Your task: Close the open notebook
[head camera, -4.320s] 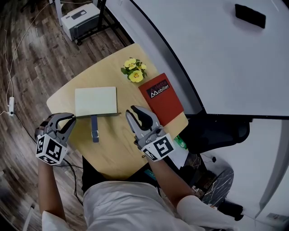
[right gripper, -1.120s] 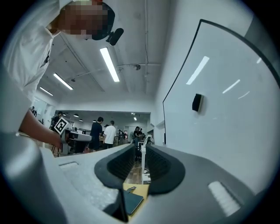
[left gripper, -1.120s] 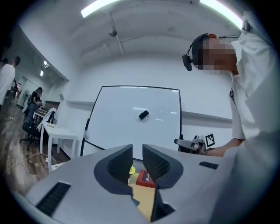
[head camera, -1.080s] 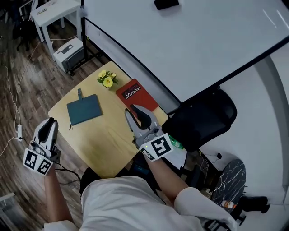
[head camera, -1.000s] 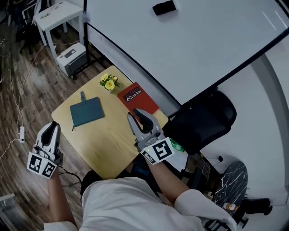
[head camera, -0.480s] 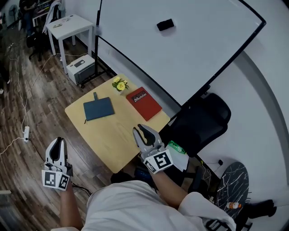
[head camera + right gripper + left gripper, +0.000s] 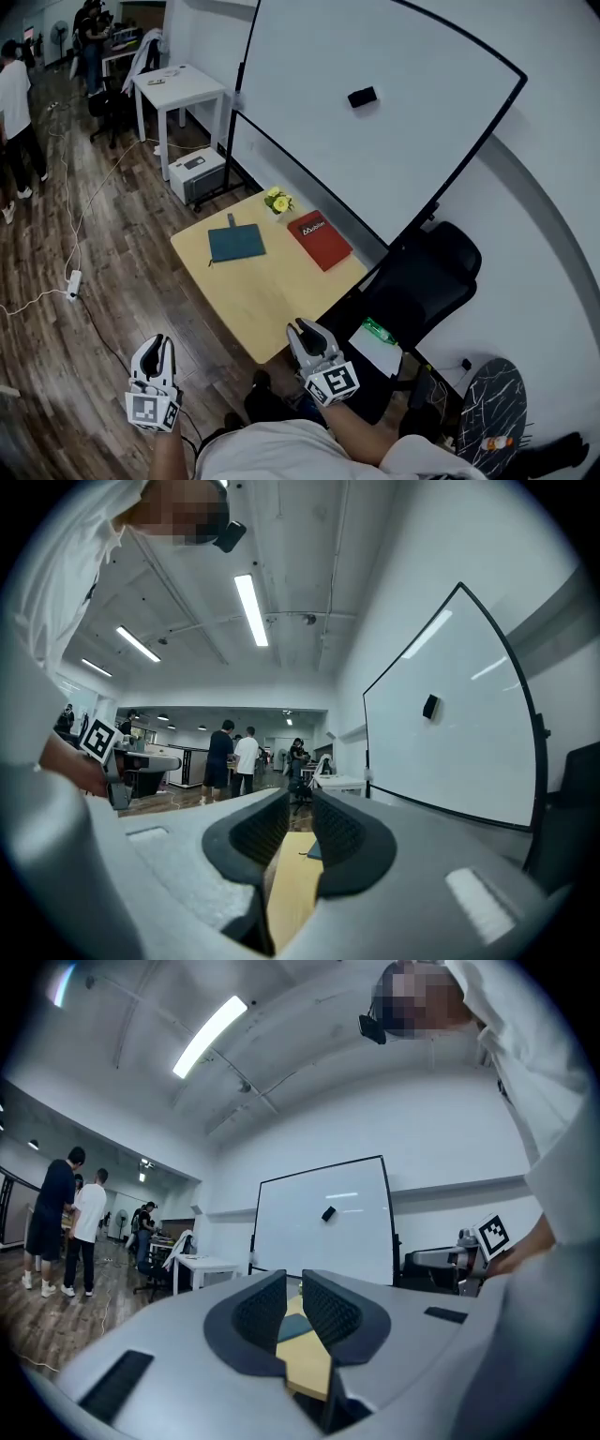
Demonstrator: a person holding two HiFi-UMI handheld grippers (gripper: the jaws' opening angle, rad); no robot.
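Book cover: the red book on the bench carries a white logo with a short line of white print beside it. It is too small in the head view to spell out.
Left code: the left marker cube, on the left gripper, shows a black-and-white square code pattern, not letters or digits.
Right code: the right marker cube, on the right gripper, shows a similar square code.
Readable words or numbers: none.

Beyond the right hand-held gripper, the wooden table bears a closed teal notebook, red book and yellow flowers.
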